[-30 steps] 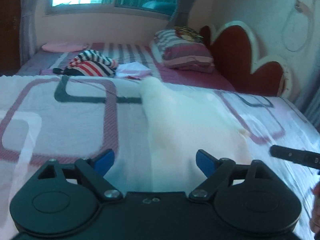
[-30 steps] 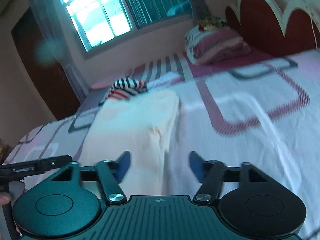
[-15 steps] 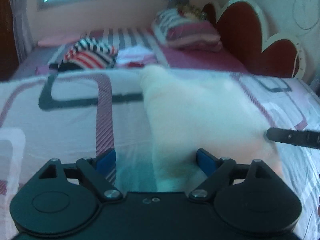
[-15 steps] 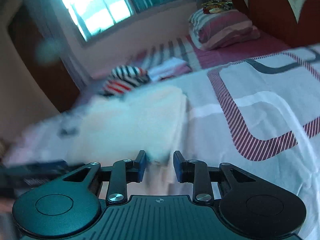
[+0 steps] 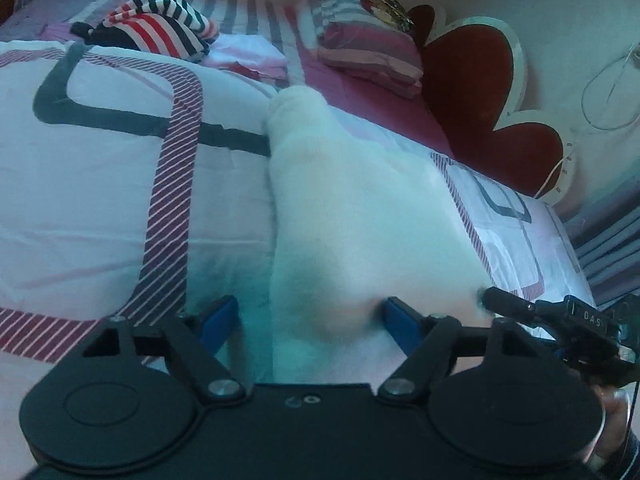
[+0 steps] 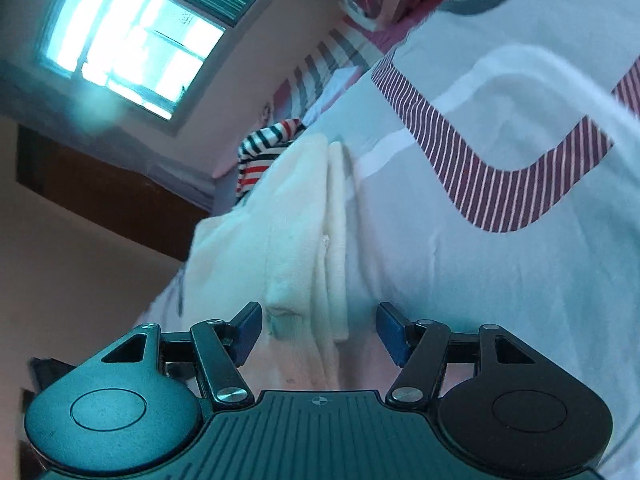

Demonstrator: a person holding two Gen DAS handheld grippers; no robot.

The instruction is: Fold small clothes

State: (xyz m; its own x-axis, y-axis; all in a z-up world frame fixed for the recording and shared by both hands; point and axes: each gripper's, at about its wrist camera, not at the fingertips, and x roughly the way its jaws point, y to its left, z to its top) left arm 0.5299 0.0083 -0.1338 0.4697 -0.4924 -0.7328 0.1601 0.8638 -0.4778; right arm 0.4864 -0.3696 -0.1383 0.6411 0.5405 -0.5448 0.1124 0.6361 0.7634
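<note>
I looked across a bed (image 5: 100,184) spread with a white patterned cover, a red scalloped headboard (image 5: 480,92) against the pale wall, and a bright window (image 6: 128,40) above a dark door (image 6: 100,200).

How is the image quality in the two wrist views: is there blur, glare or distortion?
Left wrist view: the cream garment looks soft and smeared, while the left gripper is sharp; fisheye bends the bed cover. Right wrist view: the window is overexposed, the frame is tilted, and a cyan cast covers the garment near the right gripper.
</note>
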